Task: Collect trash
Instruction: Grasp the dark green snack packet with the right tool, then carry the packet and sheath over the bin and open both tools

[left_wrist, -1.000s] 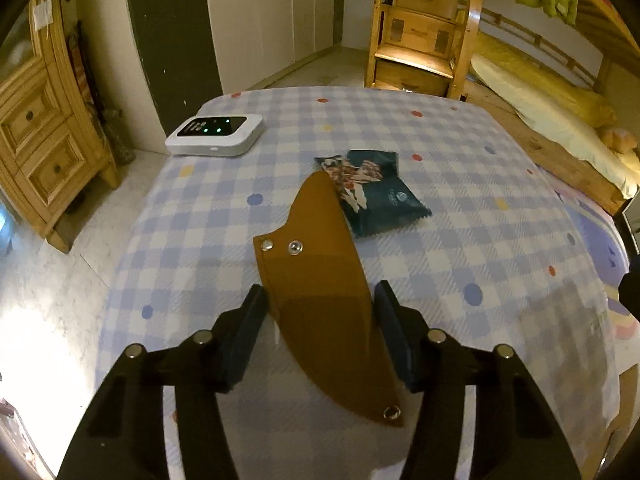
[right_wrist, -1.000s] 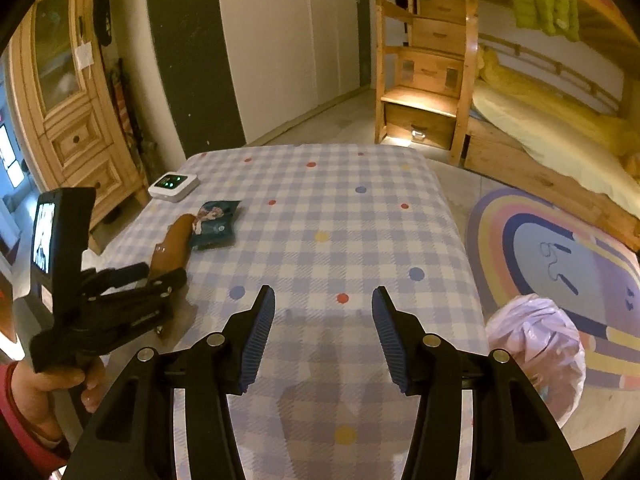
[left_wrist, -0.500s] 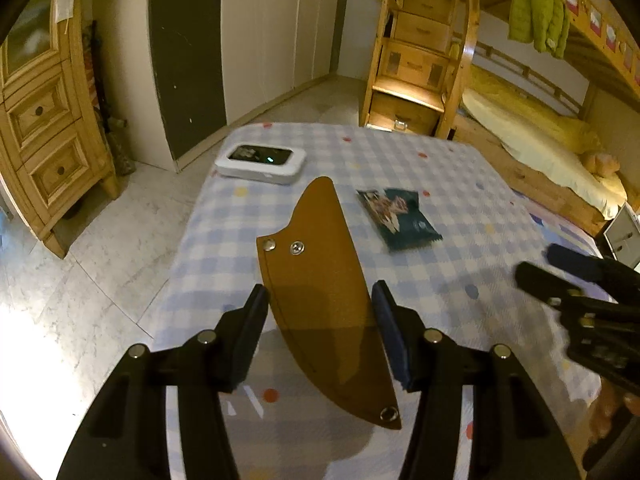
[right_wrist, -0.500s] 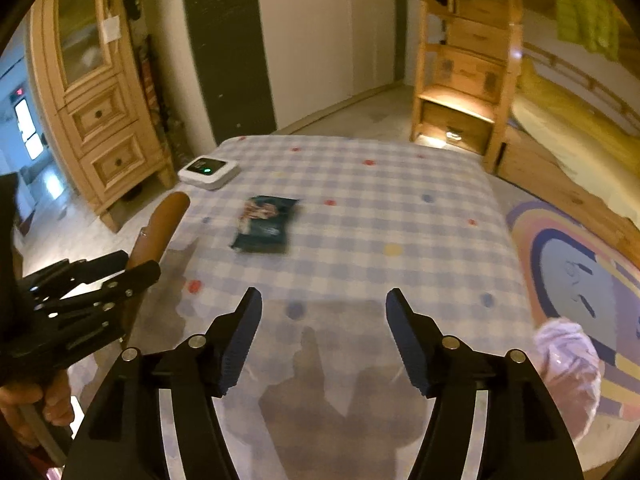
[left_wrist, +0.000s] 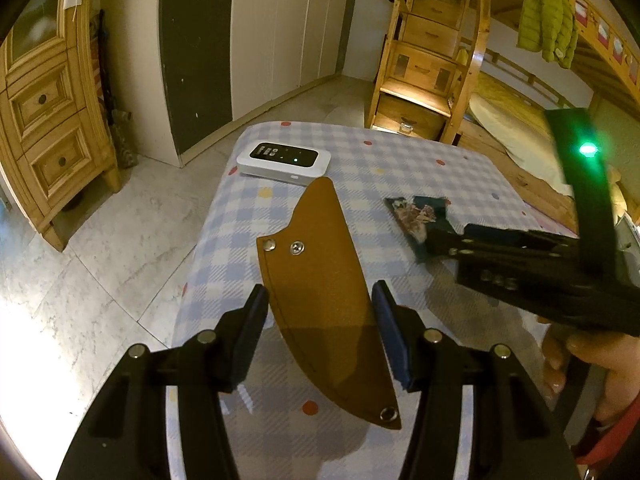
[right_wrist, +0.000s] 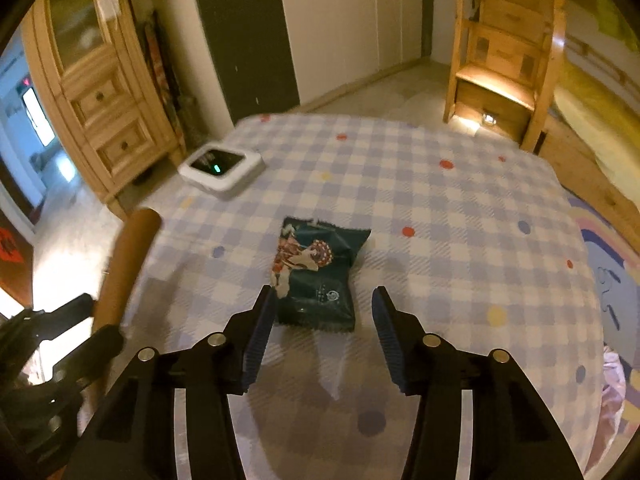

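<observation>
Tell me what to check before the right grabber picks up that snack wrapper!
1. Snack wrapper lies flat on the table with nothing on it: ok.
2. Right gripper is lined up with the wrapper's near end: ok.
3. Right jaws are wide enough for the wrapper: cannot tell. They are closing and no pad presses the wrapper yet.
4. Left gripper has a grip on the brown sheath: ok.
5. Left gripper is off to the side of the right one's path: ok.
6. White device sits well away from the wrapper: ok.
</observation>
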### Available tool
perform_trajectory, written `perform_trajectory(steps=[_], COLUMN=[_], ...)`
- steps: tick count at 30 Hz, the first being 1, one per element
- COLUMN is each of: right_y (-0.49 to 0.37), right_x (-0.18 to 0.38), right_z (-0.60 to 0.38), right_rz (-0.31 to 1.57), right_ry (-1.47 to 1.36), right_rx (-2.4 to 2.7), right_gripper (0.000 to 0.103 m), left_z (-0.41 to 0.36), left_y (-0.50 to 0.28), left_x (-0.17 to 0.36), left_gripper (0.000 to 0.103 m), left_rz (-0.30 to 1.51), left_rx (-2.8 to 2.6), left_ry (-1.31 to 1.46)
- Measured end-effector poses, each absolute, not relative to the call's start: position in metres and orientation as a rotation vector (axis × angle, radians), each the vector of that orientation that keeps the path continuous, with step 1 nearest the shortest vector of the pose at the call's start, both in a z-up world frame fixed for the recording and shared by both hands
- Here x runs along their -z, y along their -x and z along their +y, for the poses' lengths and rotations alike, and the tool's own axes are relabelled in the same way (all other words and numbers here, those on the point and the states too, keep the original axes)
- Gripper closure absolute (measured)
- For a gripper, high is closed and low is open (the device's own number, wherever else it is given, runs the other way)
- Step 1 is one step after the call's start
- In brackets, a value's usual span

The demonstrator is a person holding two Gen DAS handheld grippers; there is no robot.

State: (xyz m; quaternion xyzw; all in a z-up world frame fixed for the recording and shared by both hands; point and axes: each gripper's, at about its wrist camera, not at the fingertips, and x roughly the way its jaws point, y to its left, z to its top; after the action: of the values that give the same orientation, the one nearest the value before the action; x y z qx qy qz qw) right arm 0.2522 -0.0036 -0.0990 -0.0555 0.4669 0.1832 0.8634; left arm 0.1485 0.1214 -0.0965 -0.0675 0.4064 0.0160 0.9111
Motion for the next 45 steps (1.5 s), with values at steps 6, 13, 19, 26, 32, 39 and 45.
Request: perform_trajectory(steps=[6,13,19,26,32,39,45], right_y=[-0.249,-0.223,-0.190,-0.147,-0.111,-0.088,-0.072], right_x=[0.099,0.070,0.047,0.032,0.030,0.033,0.043], right_z=[-0.007,-0.025,-0.067,-0.122,-0.176,-0.246,-0.312], right_rz=[0.976,0.888,0.859,0.815,0.785,0.769,0.771], right_ry=[0.053,0.029,-0.009,-0.030,-0.063,-0.120,-0.164], right_rx=[-0.433,-0.467,-0.430,-0.329,-0.221,-0.077,0.082], right_gripper=[0.073,0.102,0.102,0.101,0.101,0.101,0.101], left_z=[0.122,0.113,0.084,0.016,-0.042,-0.113,-0.171], left_y=[-0.146,-0.138,-0.125,-0.112,-0.102,-0.107,-0.116], left_x=[0.099,0.091,0.074,0.064,0.067,0.064,0.068], left_gripper=[0.050,0.050,0.050,0.050,0.050,0.050,0.050], left_rz=[0.845,0.827,0.782,0.757,0.747,0.727,0.717], left_rx=[-0.035,-0.028,0.024,0.145,0.257,0.375,0.467], left_ry=[0.140,0.123,0.089,0.011,-0.051,-0.101,-0.133])
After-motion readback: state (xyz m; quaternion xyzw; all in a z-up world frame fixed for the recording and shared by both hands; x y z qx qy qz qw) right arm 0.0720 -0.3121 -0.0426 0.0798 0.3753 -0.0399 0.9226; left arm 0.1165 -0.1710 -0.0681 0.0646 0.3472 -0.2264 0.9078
